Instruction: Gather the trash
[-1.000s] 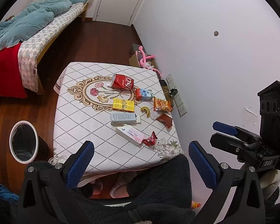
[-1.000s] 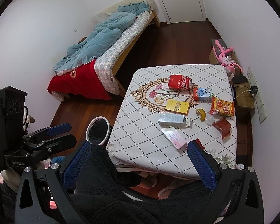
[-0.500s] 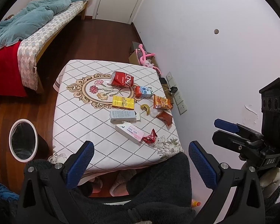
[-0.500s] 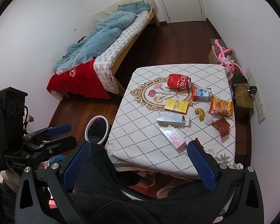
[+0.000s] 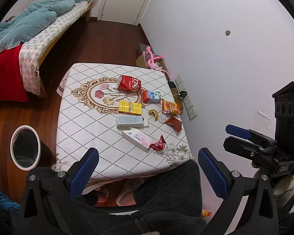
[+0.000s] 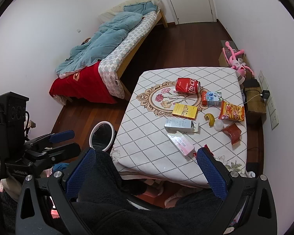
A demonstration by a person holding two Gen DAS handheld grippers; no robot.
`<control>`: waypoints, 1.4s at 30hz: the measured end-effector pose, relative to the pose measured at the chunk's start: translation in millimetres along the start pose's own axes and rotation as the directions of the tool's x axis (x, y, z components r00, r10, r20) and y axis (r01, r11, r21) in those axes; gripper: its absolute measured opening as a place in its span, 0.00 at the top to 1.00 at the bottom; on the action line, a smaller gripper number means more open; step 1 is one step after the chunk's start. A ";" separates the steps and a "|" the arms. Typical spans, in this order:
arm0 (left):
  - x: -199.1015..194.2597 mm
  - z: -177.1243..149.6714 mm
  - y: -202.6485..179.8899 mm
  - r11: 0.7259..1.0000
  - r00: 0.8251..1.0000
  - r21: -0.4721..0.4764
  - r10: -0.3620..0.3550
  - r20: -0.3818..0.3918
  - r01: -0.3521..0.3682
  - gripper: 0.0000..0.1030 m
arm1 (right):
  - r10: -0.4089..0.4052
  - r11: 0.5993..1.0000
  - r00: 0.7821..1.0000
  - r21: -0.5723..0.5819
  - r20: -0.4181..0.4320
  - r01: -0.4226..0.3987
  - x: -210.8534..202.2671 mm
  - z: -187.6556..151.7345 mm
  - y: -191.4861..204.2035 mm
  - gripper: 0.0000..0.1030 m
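The left gripper (image 5: 148,173) and the right gripper (image 6: 147,173) both hang low in their frames with fingers spread wide, holding nothing. The trash lies mid-frame on the table (image 5: 84,121): a crushed red can (image 5: 129,82), a yellow box (image 5: 130,107), a pink box (image 5: 137,138) (nearest the grippers). The bin (image 5: 25,146) stands at lower left.

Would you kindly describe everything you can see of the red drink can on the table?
The red drink can is a metal-looking can with white lettering, visibly crushed and dented. It lies on its side on the table, at the far edge of the cloth's floral medallion, with its silver end showing. It is the farthest piece of trash from both grippers; the milk carton sits just beside it, apparently apart. Nothing grips it; only the cloth touches it.
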State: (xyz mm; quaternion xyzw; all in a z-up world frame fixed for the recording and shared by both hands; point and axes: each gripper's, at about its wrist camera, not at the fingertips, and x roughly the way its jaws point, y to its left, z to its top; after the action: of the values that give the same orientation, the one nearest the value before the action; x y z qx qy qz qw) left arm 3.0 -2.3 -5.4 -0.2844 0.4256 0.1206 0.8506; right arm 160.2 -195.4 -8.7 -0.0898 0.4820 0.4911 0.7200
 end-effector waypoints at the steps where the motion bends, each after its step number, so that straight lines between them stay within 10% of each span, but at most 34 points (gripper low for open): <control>1: 0.0 0.0 0.2 1.000 1.000 0.000 0.000 0.000 0.000 0.00 | 0.001 1.000 1.000 -0.001 0.000 -0.001 -0.5 -0.6 -0.9 0.00; 42: 8.2 -2.5 -1.8 0.999 0.999 0.006 0.040 -0.008 -0.040 0.00 | -0.012 1.000 1.000 -0.002 -0.010 0.012 -3.0 3.5 -4.3 0.00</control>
State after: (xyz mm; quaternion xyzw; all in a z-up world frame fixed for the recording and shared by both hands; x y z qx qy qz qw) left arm 7.2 -5.5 -12.4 -0.2740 0.4348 0.1352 0.8471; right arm 165.6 -197.3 -6.0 -0.0956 0.4846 0.4867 0.7205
